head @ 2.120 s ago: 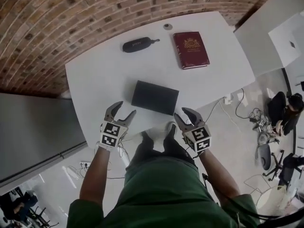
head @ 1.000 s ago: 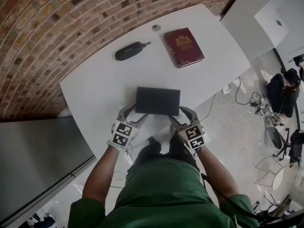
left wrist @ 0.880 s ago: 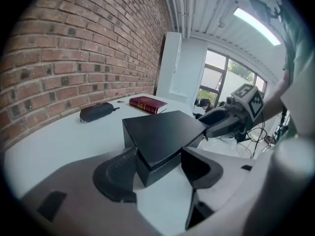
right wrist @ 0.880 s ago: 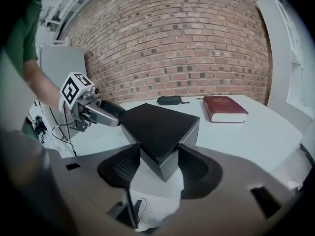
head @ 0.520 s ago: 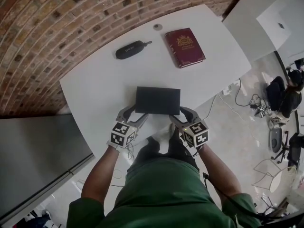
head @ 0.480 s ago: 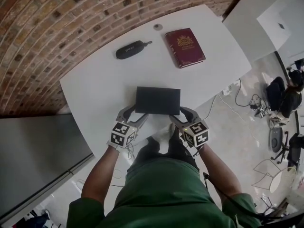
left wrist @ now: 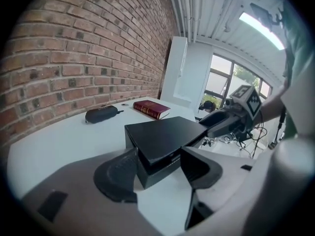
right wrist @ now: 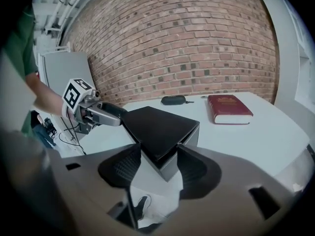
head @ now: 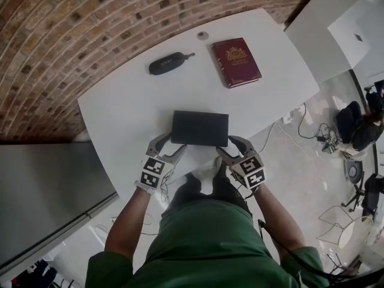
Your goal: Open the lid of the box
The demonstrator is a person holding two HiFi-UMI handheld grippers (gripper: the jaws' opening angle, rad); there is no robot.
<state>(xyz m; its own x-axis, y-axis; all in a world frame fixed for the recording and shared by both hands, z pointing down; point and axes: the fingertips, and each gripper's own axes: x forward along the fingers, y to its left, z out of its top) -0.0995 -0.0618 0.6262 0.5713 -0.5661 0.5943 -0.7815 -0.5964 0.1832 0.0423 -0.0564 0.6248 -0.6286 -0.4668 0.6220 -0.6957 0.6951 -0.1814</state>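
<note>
Clamping the lid [left wrist: 162,134] of the black box [head: 199,128] at its near corners: left gripper [head: 171,146] and right gripper [head: 230,147] fingers both pinch it. Box sits on counter [head: 120,107], nearside of red book [head: 236,62]. Lift evenly, straight up.

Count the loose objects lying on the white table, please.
4. A black box near the front edge, a black pouch and a red book toward the far side, and a small round disc by the far edge. Nothing seems hidden.
</note>
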